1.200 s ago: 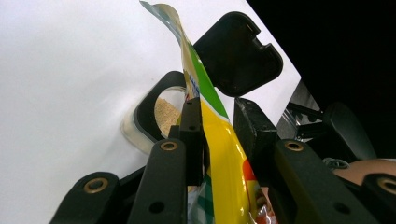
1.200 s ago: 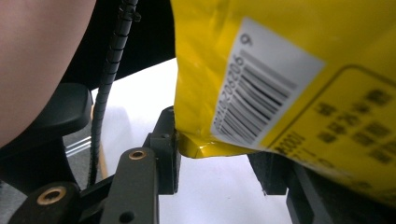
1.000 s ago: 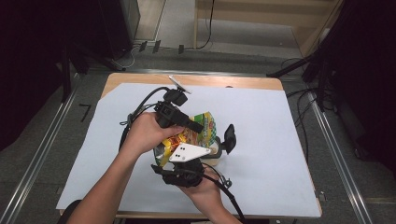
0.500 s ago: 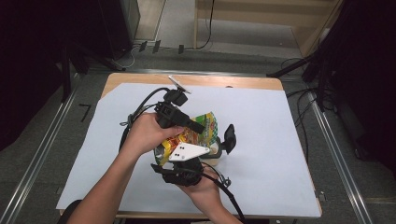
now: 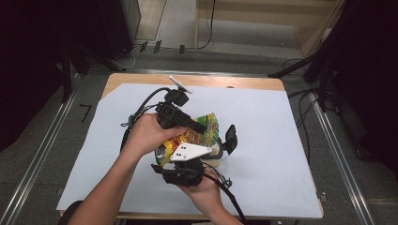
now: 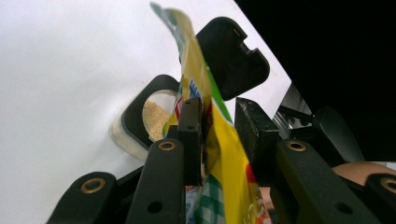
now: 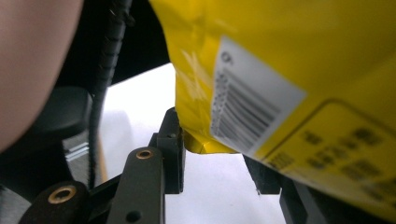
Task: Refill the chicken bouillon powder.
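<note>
My left gripper (image 5: 190,125) (image 6: 219,116) is shut on a yellow and green snack bag (image 5: 205,125) (image 6: 224,158), held up off the table and tilted. Under the bag's lower end a small clear cup (image 5: 216,151) (image 6: 156,114) with beige powder stands on the white sheet (image 5: 281,122). My right gripper (image 5: 219,143) (image 7: 217,168) reaches in from the front, its jaws apart on either side of the cup. The bag (image 7: 289,56), barcode side facing, hangs over those jaws and hides their tips, so I cannot tell whether the pads press the cup.
The white sheet covers most of a wooden table (image 5: 197,80). Black cables (image 5: 141,105) trail from both grippers across the near left. Dark equipment and a metal rail (image 5: 42,150) flank the table.
</note>
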The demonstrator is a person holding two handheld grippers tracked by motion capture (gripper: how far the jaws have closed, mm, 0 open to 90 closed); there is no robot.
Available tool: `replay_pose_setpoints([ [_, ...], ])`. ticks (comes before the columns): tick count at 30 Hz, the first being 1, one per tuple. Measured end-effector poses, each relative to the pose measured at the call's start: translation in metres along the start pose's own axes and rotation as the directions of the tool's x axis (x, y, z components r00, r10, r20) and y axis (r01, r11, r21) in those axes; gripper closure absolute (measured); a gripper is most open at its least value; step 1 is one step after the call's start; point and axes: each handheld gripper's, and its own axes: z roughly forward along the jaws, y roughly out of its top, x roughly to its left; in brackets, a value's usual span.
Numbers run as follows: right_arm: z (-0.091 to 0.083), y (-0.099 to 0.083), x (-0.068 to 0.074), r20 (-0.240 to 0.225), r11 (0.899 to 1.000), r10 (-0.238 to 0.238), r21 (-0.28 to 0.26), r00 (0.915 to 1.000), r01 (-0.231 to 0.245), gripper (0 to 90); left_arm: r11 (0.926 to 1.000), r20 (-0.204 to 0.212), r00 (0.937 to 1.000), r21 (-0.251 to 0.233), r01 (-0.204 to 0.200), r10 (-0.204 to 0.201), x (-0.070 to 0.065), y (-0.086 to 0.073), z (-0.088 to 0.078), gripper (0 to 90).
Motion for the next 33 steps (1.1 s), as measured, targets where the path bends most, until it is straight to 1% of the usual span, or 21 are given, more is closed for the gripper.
replay_pose_setpoints([
  [8, -0.003, 0.004, -0.001, -0.003, 1.0, 0.0, -0.005, 1.0, 0.0, 63.0, 0.9997, -0.001, 1.0, -0.026, -0.004, 0.004, 0.0, 0.001, -0.004, 72.1],
  [10, -0.002, 0.004, -0.002, -0.006, 1.0, 0.004, -0.001, 1.0, -0.004, 62.8, 0.9996, -0.009, 1.0, -0.027, -0.003, 0.003, 0.001, 0.001, -0.003, 71.9],
  [15, -0.002, 0.003, -0.003, 0.003, 1.0, -0.005, 0.006, 1.0, 0.005, 62.7, 0.9996, -0.007, 1.0, -0.028, -0.007, 0.007, 0.001, 0.001, -0.002, 71.7],
  [22, -0.004, 0.004, -0.006, 0.022, 1.0, -0.022, 0.01, 0.9995, 0.022, 62.2, 0.9985, -0.009, 0.9998, -0.051, -0.019, 0.018, 0.001, 0.001, -0.005, 71.1],
  [23, -0.004, 0.004, -0.005, 0.029, 1.0, -0.029, 0.01, 0.9992, 0.028, 61.9, 0.998, -0.012, 0.9998, -0.06, -0.016, 0.015, 0.001, 0.0, -0.005, 71.1],
  [25, -0.004, 0.004, -0.006, 0.04, 0.999, -0.033, 0.012, 0.9986, 0.032, 61.4, 0.9978, -0.02, 0.9996, -0.063, -0.021, 0.02, 0.001, 0.0, -0.006, 71.0],
  [26, -0.003, 0.004, -0.007, 0.045, 1.0, -0.025, 0.013, 0.9987, 0.024, 61.3, 0.9978, -0.026, 0.9995, -0.062, -0.021, 0.02, 0.001, 0.0, -0.005, 71.1],
  [27, -0.003, 0.003, -0.008, 0.041, 1.0, -0.007, 0.012, 0.9991, 0.006, 61.3, 0.9977, -0.024, 0.9995, -0.064, -0.022, 0.02, 0.001, 0.0, -0.005, 71.0],
  [28, -0.003, 0.003, -0.008, 0.041, 1.0, -0.007, 0.012, 0.9991, 0.006, 61.3, 0.9977, -0.024, 0.9995, -0.064, -0.022, 0.02, 0.001, 0.0, -0.005, 71.0],
  [29, -0.003, 0.003, -0.009, 0.041, 1.0, 0.007, 0.008, 0.9991, -0.007, 61.3, 0.9974, -0.023, 0.9995, -0.068, -0.024, 0.023, 0.001, 0.0, -0.006, 71.0],
  [33, -0.004, 0.003, -0.011, 0.043, 1.0, 0.01, 0.007, 0.999, -0.01, 61.2, 0.9968, -0.024, 0.9995, -0.077, -0.022, 0.02, 0.001, 0.0, -0.006, 70.9],
])
